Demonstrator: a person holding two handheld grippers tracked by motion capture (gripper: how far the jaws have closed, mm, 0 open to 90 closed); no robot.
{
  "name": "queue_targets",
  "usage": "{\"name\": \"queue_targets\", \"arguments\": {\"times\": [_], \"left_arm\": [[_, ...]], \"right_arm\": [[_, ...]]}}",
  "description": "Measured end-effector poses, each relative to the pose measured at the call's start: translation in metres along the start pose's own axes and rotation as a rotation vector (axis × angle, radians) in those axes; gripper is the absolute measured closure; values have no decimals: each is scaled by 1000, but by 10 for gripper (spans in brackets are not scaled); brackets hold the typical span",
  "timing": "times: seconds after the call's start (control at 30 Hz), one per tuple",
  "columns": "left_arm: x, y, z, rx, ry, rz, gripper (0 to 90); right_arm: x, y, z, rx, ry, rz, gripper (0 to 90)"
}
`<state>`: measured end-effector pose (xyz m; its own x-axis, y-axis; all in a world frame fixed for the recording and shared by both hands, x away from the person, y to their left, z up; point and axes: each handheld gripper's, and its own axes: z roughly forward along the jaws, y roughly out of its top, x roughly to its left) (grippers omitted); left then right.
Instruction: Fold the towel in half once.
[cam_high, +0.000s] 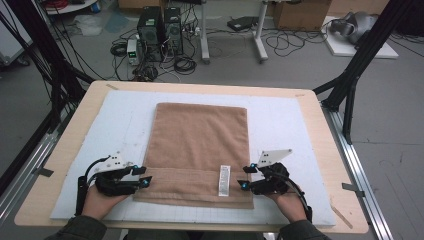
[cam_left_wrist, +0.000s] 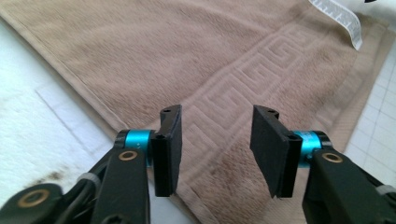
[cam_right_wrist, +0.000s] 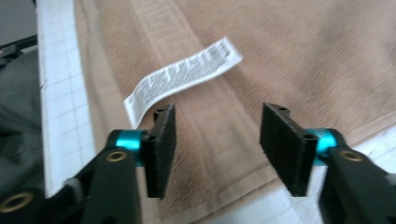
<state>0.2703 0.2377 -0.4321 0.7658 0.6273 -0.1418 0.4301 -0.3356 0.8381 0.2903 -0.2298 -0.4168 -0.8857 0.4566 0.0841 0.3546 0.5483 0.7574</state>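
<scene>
Two grippers, left gripper (cam_high: 141, 176) and right gripper (cam_high: 246, 176), hover with jaws spread, pinching nothing, over the tan rectangular terry towel's (cam_high: 200, 142) near corners by the tabletop's front edge.

A white gridded mat (cam_high: 280, 120) covers the wooden table (cam_high: 75, 125) at frame centre. Two black computer towers (cam_high: 161, 32) stand on the grey floor at upper centre, cables (cam_high: 285, 42) sprawling right towards a cardboard box (cam_high: 300, 14).
</scene>
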Motion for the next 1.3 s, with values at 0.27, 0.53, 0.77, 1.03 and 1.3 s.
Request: {"name": "queue_targets", "arguments": {"times": [0.27, 0.53, 0.77, 1.03, 1.3], "left_arm": [[0, 3, -2, -18, 20, -1, 424], [-1, 9, -5, -20, 28, 9, 369], [4, 7, -6, -8, 51, -4, 338], [4, 8, -7, -14, 54, 4, 338], [7, 17, -2, -14, 55, 10, 349]], "right_arm": [[1, 12, 7, -4, -6, -4, 356], [2, 18, 10, -7, -11, -23, 326], [1, 16, 7, -14, -21, -13, 308], [-2, 15, 3, -23, -29, -10, 300], [-8, 16, 8, -11, -27, -5, 300]]}}
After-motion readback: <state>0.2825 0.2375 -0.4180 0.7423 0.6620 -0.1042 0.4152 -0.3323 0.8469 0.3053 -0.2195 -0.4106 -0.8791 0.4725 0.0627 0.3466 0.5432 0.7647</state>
